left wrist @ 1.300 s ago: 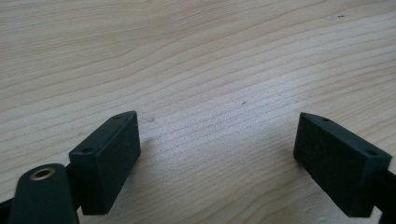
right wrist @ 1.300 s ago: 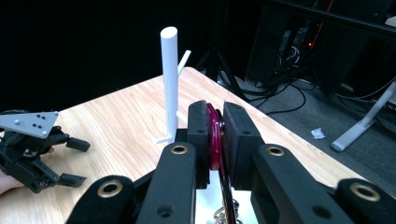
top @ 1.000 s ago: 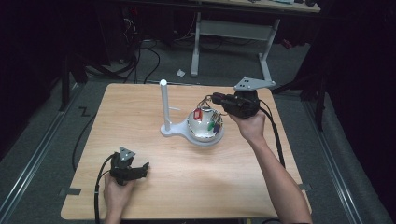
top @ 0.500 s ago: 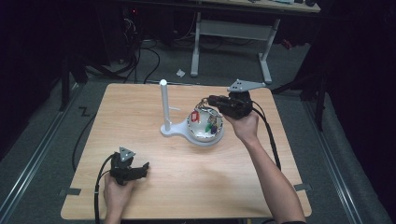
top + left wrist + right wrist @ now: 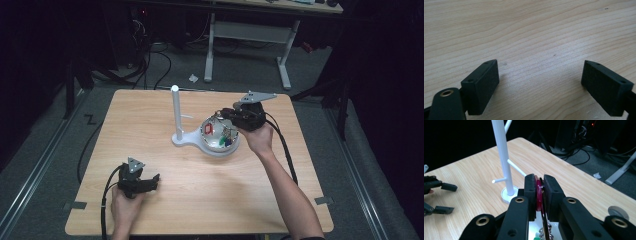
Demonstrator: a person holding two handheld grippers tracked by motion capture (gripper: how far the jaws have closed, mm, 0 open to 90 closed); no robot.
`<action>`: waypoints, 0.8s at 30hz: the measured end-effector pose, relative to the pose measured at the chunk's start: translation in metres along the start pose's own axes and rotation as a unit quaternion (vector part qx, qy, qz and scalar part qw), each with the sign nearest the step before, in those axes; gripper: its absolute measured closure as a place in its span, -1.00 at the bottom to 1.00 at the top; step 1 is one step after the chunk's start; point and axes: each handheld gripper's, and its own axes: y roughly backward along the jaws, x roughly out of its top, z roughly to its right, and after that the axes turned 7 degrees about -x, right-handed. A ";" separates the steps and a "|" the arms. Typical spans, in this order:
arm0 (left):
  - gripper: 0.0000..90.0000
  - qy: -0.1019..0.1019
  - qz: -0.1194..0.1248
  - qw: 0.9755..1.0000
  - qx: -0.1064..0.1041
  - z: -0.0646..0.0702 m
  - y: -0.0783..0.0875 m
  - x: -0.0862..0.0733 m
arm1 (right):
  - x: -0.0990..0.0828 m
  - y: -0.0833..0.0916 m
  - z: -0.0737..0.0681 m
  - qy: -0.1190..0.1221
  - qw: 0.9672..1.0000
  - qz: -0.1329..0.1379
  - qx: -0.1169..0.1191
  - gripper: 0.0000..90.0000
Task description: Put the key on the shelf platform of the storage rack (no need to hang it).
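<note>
A: What is held between the fingers of the right gripper (image 5: 538, 195)?

B: A flat red tag (image 5: 538, 195) is pinched there, edge-on, with a dark strip and a bit of chain hanging below it. The fingers are closed narrowly on it. It is being kept above the white bowl (image 5: 218, 147), where other small coloured pieces are seen.

A: And where does the white peg stand (image 5: 503, 157) lie from those fingers?

B: Straight ahead and a little to the left in the right gripper view, just beyond the fingertips. Its post is upright, and two short pegs are seen jutting sideways from it, one lower and one higher. The tag's flat face is held upright, roughly in line with the fingers, so the coming move is judged to turn on bringing its loop over a peg tip.

A: Which hand is nearer?

B: The right, clearly. The left gripper (image 5: 135, 181) is rested on the surface (image 5: 280, 200) well apart from the stand, its fingers spread wide with nothing between them.
</note>
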 end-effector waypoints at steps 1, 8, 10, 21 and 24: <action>-0.67 -0.001 0.000 1.000 0.000 0.000 0.000 0.000 | -0.001 -0.001 0.000 0.000 1.000 -0.002 0.000 0.82; -0.67 0.000 0.000 1.000 0.000 0.000 0.000 0.000 | -0.010 -0.010 0.000 -0.001 1.000 -0.013 -0.001 0.82; -0.67 -0.001 0.000 1.000 0.000 0.000 0.000 0.000 | -0.012 -0.012 0.000 -0.003 1.000 -0.014 0.000 0.82; -0.67 0.000 0.000 1.000 0.000 0.000 0.000 0.000 | -0.027 -0.022 0.005 -0.016 1.000 -0.026 -0.003 0.81; -0.67 0.000 0.000 1.000 0.000 0.000 0.000 0.000 | -0.031 -0.025 0.006 -0.019 0.999 -0.030 -0.006 0.81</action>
